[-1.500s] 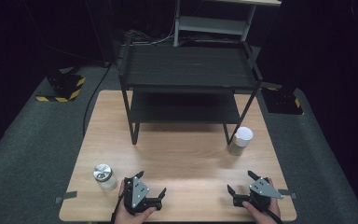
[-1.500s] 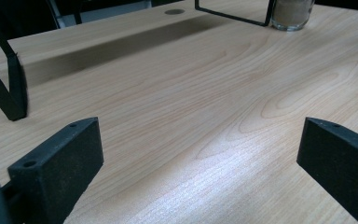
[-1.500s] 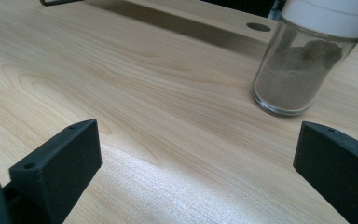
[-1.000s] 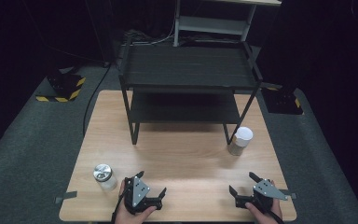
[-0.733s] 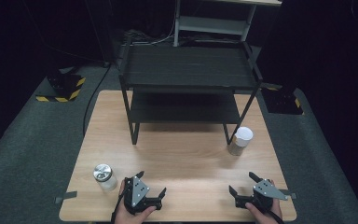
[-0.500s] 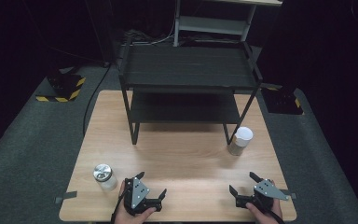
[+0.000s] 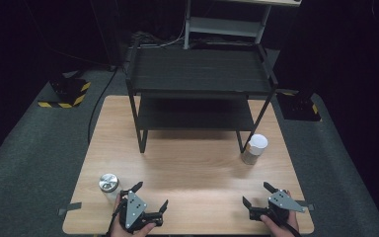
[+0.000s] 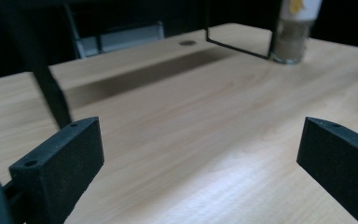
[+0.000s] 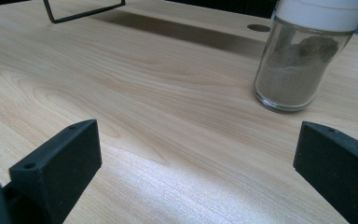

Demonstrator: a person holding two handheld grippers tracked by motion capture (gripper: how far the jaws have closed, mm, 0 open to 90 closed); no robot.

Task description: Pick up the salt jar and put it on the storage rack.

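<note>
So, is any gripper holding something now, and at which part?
Nothing is held. The left gripper and the right gripper are both open over bare table.

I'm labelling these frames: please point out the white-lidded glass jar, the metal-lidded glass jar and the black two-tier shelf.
White-lidded glass jar [image 7: 256, 142]: high view, lid.
Metal-lidded glass jar [image 7: 108, 182]: high view, lid.
Black two-tier shelf [image 7: 197, 69]: high view, top board.

left claw [image 8: 200, 161] gapes wide over bare table [image 8: 177, 126]; white-capped jar [image 8: 292, 32] beside rack leg [image 8: 274, 28].
</note>
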